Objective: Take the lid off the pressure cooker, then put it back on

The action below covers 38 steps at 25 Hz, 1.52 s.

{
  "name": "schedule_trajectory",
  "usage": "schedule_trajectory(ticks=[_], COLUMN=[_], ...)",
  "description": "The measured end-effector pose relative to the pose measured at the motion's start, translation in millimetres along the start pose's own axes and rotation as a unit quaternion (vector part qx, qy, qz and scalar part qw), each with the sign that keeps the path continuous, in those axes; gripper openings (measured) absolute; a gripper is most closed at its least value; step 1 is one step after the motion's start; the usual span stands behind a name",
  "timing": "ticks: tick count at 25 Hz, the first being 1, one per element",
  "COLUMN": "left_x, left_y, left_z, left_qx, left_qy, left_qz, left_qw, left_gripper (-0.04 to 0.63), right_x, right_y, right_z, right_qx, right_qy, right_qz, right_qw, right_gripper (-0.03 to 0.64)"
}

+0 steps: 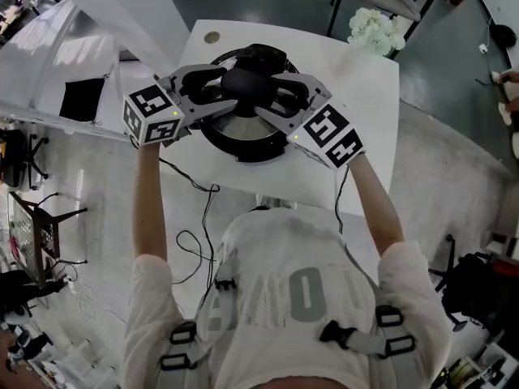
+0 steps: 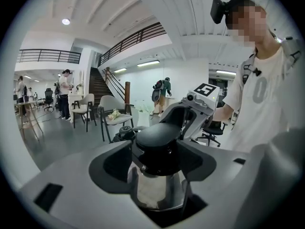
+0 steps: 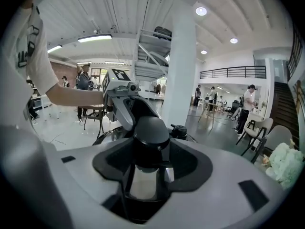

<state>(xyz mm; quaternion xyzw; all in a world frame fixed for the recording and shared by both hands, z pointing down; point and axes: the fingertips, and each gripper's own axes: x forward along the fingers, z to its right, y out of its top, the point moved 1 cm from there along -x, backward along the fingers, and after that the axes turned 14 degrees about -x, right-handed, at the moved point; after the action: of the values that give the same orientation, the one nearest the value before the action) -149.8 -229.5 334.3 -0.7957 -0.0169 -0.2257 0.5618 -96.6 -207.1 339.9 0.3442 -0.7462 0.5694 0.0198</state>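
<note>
The pressure cooker (image 1: 212, 140) stands on a white table (image 1: 357, 136), and its steel lid (image 1: 235, 126) sits on it. At the lid's middle is a black knob (image 1: 243, 82). My left gripper (image 1: 225, 89) reaches in from the left and my right gripper (image 1: 272, 94) from the right, and both pairs of jaws enclose the knob. In the left gripper view the knob (image 2: 159, 135) fills the gap of the left gripper (image 2: 157, 156), with the pads against it. In the right gripper view the knob (image 3: 151, 128) sits tight between the jaws of the right gripper (image 3: 150, 161).
The cooker's black handle (image 1: 261, 53) points to the table's far edge. A small black valve (image 2: 125, 131) stands on the lid beside the knob. A bunch of white flowers (image 1: 375, 29) lies on a chair beyond the table. Cables (image 1: 195, 186) hang over the near edge.
</note>
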Motion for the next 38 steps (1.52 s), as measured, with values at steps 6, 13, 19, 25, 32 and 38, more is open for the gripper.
schedule_trajectory(ticks=[6, 13, 19, 25, 32, 38], left_x=[3, 2, 2, -11, -16, 19], left_y=[-1, 0, 3, 36, 68, 73], left_z=[0, 1, 3, 20, 57, 108], left_qx=[0.006, 0.018, 0.052, 0.092, 0.132, 0.134], left_qy=[-0.025, -0.034, -0.026, -0.017, -0.005, 0.007], left_qz=[-0.023, -0.020, -0.023, -0.014, 0.002, 0.016], left_qw=[0.9994, 0.9991, 0.9981, 0.9955, 0.9913, 0.9908], left_gripper=[0.273, 0.264, 0.256, 0.255, 0.255, 0.256], right_x=[4, 4, 1, -18, -57, -115], right_y=[1, 2, 2, 30, 54, 32], right_z=[0, 0, 0, 9, 10, 0], right_qx=[0.014, 0.006, -0.005, -0.003, -0.033, -0.049], right_qy=[0.005, 0.003, -0.010, -0.020, -0.036, -0.028], right_qz=[0.008, 0.008, 0.018, 0.048, 0.071, 0.062], right_qw=[1.000, 1.000, 1.000, 0.999, 0.996, 0.996], right_gripper=[0.244, 0.240, 0.237, 0.238, 0.238, 0.238])
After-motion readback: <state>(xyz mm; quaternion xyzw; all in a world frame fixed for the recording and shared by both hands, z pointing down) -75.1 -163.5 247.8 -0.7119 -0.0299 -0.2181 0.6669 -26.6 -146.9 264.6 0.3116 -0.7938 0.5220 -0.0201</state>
